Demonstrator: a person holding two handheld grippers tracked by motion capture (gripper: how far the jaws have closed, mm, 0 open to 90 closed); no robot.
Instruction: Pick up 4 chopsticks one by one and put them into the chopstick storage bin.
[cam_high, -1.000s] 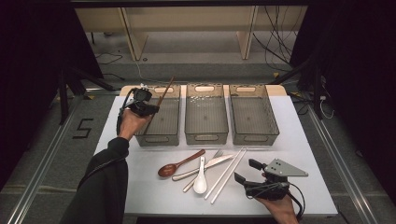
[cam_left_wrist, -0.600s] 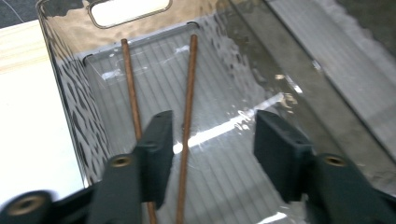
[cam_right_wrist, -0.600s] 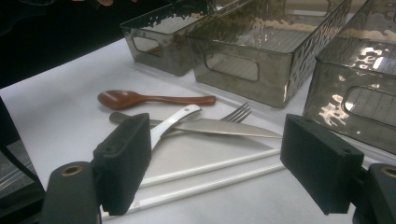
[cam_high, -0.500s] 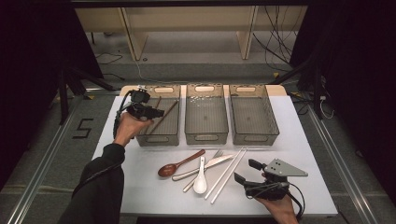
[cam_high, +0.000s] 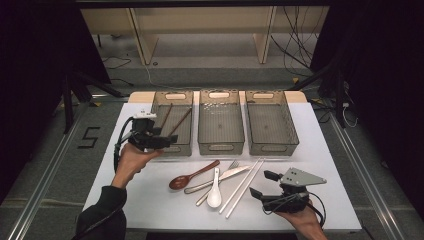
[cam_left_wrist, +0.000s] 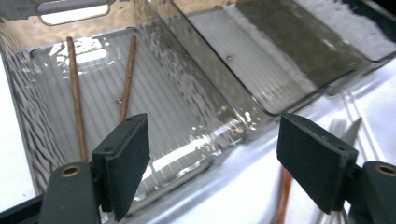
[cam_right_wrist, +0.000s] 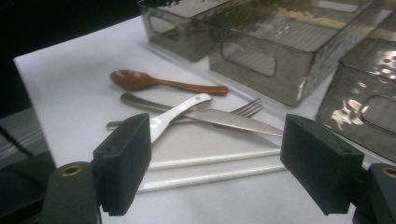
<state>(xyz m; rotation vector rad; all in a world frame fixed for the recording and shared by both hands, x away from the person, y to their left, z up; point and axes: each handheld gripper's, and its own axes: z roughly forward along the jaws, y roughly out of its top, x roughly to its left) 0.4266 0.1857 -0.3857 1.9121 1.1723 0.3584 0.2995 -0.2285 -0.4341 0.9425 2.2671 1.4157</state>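
Tongs first: your left gripper (cam_high: 161, 142) is hanging at the near end of the left bin (cam_high: 156, 107) with its jaws standing wide apart and nothing between them; they have just been opening. That fits a drop-off, since two brown chopsticks (cam_left_wrist: 127, 78) are lying loose on the ribbed floor of that bin, angled toward each other at the far end, so you are likely sorting utensils by kind and this bin is taking the brown sticks. You are carrying the left hand (cam_high: 129, 161) clear of the bin's near wall, probably so the jaws are not catching it on the way to the pile.

Moving right, the middle bin (cam_high: 221, 95) and right bin (cam_high: 271, 95) are sitting unfilled. Near them, the remaining pieces are lying bunched on the white table (cam_high: 325, 145): a brown wooden spoon (cam_high: 192, 176), a metal fork (cam_right_wrist: 245, 108) and knife (cam_right_wrist: 233, 120) crossed under a white ceramic spoon (cam_high: 215, 187), then two white chopsticks (cam_high: 242, 187) side by side.

Farthest right, your right gripper (cam_high: 263, 185) is resting low at the near edge, jaws spread and empty, pointed at those white chopsticks, seemingly waiting its turn.
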